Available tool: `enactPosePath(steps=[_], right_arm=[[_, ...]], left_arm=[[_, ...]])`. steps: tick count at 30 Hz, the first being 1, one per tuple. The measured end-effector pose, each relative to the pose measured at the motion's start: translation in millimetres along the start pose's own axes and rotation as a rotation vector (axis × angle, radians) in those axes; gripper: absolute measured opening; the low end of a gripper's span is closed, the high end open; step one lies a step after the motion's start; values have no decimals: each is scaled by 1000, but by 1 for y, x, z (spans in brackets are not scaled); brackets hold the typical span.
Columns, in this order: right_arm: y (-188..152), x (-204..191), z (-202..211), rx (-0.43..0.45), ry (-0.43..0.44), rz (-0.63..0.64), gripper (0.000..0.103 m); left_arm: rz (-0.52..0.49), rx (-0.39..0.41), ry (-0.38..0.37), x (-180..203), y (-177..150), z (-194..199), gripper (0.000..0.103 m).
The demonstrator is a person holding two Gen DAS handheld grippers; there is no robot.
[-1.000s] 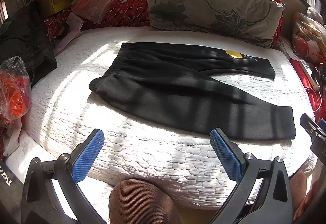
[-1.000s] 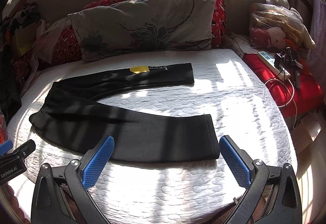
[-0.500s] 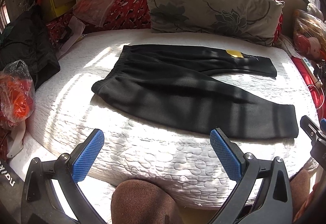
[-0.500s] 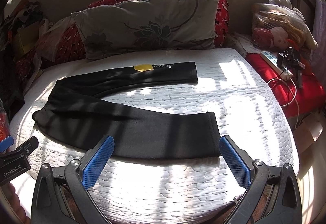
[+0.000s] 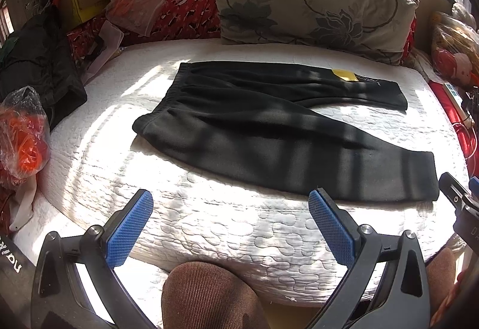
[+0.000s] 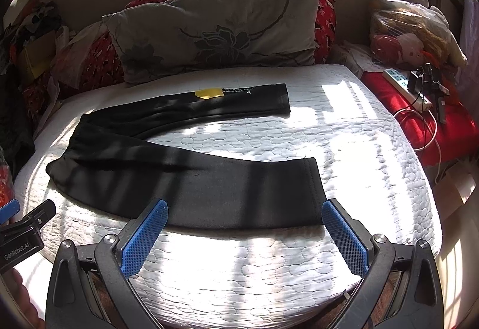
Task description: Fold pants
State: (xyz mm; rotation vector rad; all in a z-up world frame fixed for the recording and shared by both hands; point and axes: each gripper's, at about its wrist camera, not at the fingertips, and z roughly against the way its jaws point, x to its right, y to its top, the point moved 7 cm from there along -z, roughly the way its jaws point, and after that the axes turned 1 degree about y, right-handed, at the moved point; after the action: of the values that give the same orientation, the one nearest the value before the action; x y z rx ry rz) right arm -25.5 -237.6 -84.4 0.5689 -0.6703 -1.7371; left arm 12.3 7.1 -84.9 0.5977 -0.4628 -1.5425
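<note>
Black pants [image 5: 269, 125] lie flat on the white quilted mattress [image 5: 209, 224], waistband at the left, legs spread apart to the right. A yellow tag [image 5: 344, 74] sits on the far leg. They also show in the right wrist view [image 6: 185, 176]. My left gripper [image 5: 230, 215] is open and empty, above the mattress's near edge, short of the near leg. My right gripper [image 6: 244, 227] is open and empty, its fingers at the near leg's front edge by the cuff [image 6: 317, 188]. Each gripper shows at the other view's edge.
A grey floral pillow [image 5: 311, 3] and red cushions line the back. Bags, a box and dark clothes [image 5: 36, 71] pile up at the left. A power strip and cables [image 6: 419, 89] lie on red cloth at the right. A brown-clad knee [image 5: 206, 296] is below the left gripper.
Both grippers have moved slightly forward toward the pants; the right one now reaches the near leg's front edge. The pants have not moved.
</note>
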Motion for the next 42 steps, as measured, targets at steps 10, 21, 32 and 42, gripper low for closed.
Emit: enactPosePath(steps=[10, 21, 32, 42], right_arm=[[-2, 0, -3, -10, -4, 2, 103], [-3, -1, -6, -22, -7, 10, 103], [-5, -2, -10, -35, -10, 21, 103], [4, 1, -24, -68, 17, 35, 103]], left_arm=[[2, -8, -2, 0, -1, -2, 103], [6, -23, -11, 0, -3, -8, 103], [2, -40, -13, 1, -4, -14, 103], [-21, -103, 1, -1, 5, -32, 103]])
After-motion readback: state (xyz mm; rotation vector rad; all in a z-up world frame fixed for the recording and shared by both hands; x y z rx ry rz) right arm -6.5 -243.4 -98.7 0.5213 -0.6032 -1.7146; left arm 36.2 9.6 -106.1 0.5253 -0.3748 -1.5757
